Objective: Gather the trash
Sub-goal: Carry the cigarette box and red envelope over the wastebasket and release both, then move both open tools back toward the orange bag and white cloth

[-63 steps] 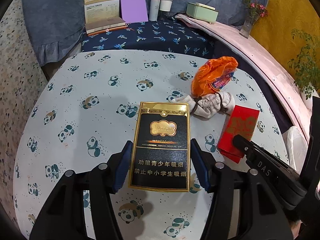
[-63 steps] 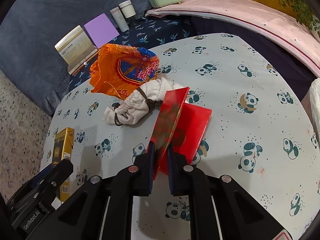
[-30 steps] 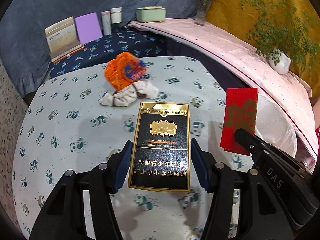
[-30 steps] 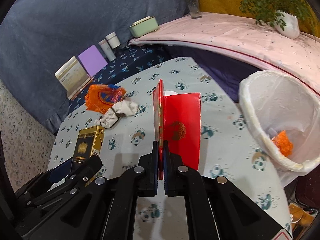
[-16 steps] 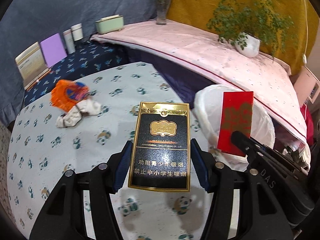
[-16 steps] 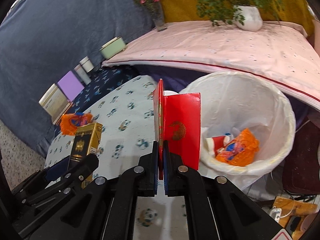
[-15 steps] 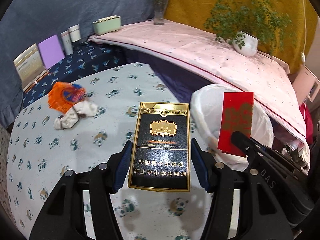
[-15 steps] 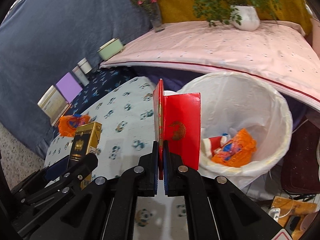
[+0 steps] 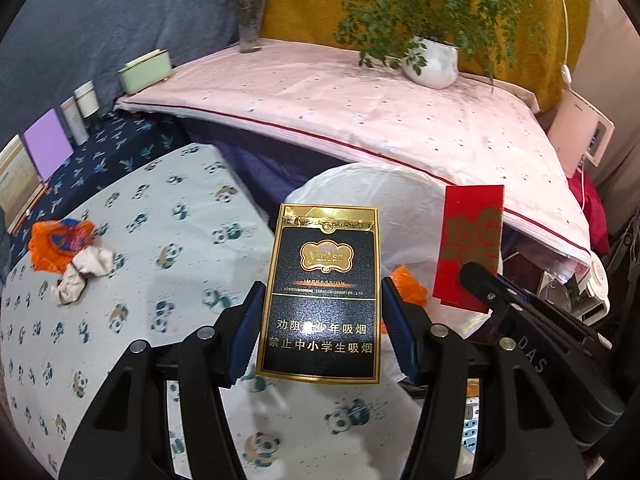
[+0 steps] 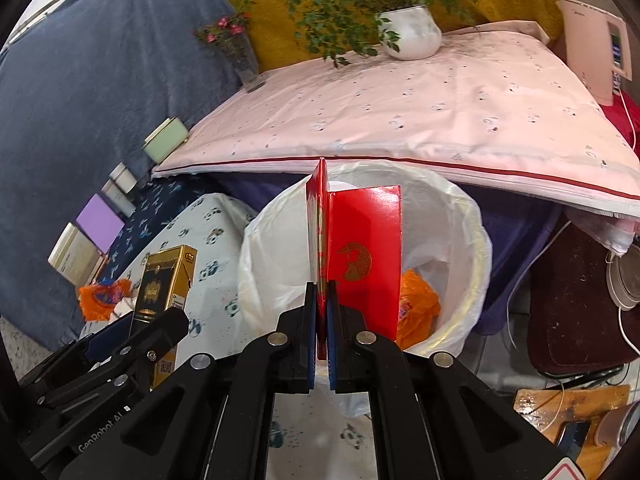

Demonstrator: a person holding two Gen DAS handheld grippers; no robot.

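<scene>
I have both pieces of trash raised by the bin (image 10: pixel 472 240) so they can drop in. My left tongs (image 9: pixel 320 336), half spread, clamp the pack (image 9: pixel 322 300) by its sides, just short of the bin's rim. My right tongs (image 10: pixel 322 340), nearly pressed together, pinch the envelope (image 10: pixel 364 264) upright over the bin's mouth.

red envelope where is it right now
The red envelope is pinched upright in the right tongs, held in front of the white-lined trash bin in the right wrist view. The cigarette box is to its left.
</scene>
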